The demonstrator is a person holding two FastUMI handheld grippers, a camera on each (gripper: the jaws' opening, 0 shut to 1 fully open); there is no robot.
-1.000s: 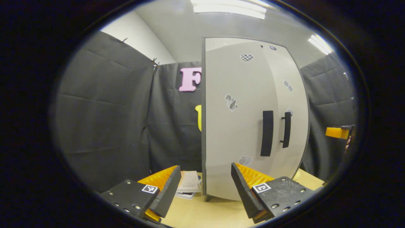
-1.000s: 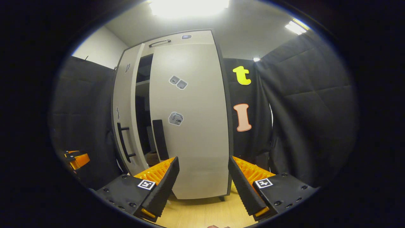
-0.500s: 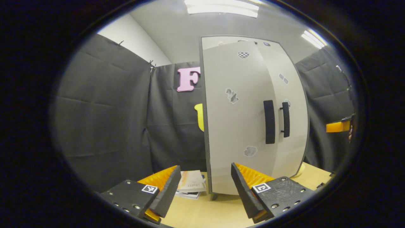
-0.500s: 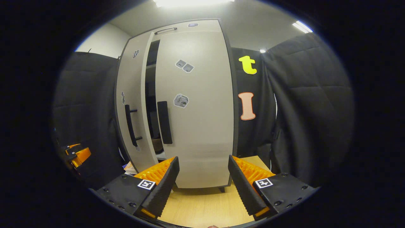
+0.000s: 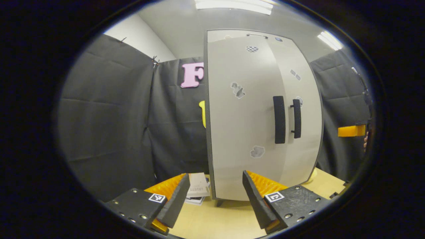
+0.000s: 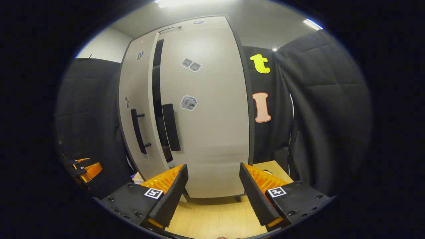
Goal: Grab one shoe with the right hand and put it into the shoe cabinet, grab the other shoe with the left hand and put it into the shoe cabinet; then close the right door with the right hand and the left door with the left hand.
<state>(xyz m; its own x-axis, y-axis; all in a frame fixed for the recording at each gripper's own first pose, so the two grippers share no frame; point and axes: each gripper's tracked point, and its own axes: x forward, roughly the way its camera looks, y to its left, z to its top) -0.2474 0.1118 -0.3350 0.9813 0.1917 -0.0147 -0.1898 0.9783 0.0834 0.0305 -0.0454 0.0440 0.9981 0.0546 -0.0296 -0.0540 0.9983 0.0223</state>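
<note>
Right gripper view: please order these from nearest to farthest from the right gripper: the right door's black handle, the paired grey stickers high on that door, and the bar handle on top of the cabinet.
From the right gripper:
1. Right door's black handle, just up and left.
2. Paired grey stickers, higher on the same door.
3. Bar handle, at the cabinet's top edge.

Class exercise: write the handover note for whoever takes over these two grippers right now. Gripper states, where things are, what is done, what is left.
Left gripper: open, empty, facing the shoe cabinet.
Right gripper: open, empty, back from the right door.
Right door looks shut. Left door is nearly shut; a dark gap shows beside it.
Shoes: none visible outside; presumably inside.
Left: push the left door fully shut with the left gripper.
</note>
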